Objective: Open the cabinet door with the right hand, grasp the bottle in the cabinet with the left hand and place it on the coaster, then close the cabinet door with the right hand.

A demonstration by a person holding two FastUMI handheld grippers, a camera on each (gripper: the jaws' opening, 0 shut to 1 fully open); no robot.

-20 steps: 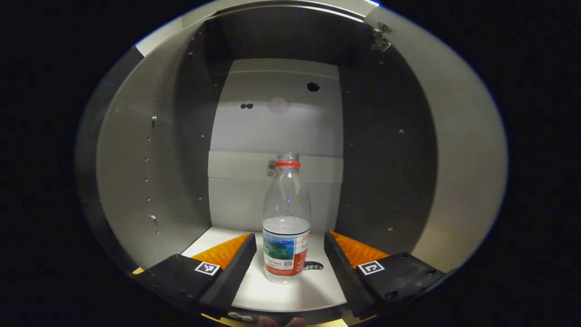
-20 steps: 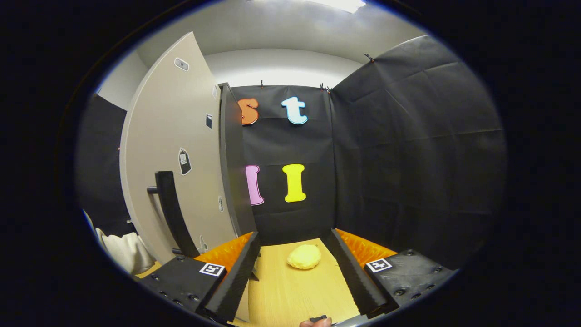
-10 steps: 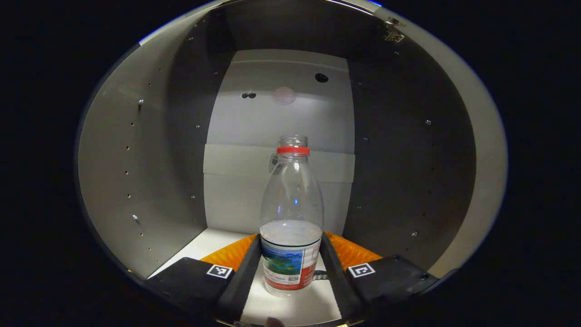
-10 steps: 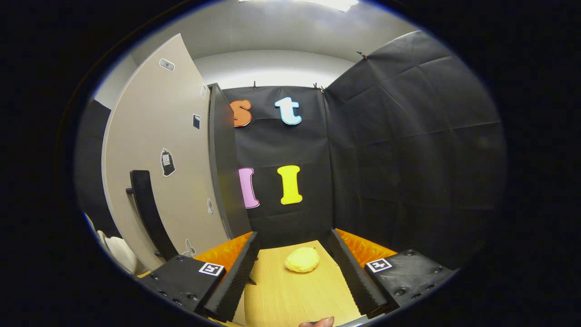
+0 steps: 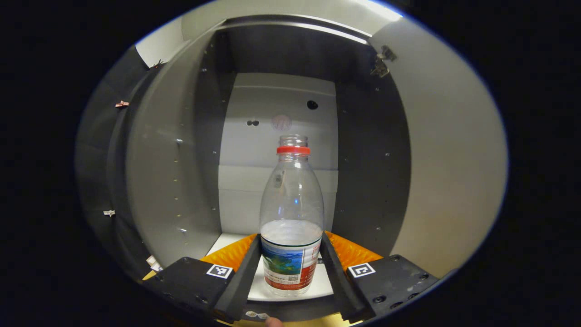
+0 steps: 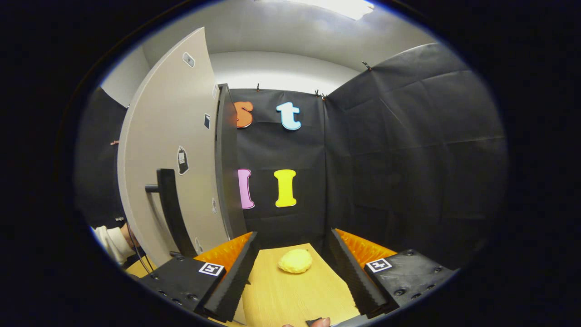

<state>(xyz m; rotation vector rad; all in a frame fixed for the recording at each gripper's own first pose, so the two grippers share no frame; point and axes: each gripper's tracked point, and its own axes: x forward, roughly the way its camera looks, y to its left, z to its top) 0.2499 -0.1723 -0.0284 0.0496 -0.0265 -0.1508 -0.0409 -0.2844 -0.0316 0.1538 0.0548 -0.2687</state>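
In the cabinet (image 5: 172, 159), my left gripper (image 5: 290, 268) pinches the bottle (image 5: 292, 218). My right gripper (image 6: 295, 272) hangs spread over the table (image 6: 290, 295), beside the open door (image 6: 172, 150)

One clear plastic water bottle (image 5: 291, 218) stands between the left gripper's two fingers (image 5: 236, 281), inside one open cabinet (image 5: 181, 159). Ahead of the right gripper: one cabinet door (image 6: 174, 150), one door handle (image 6: 170, 209), one yellow lump (image 6: 295, 261).

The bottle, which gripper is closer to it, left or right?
Left. The left gripper has its fingers pressed on both sides of the bottle. The right gripper hangs open over the table, outside the cabinet door.
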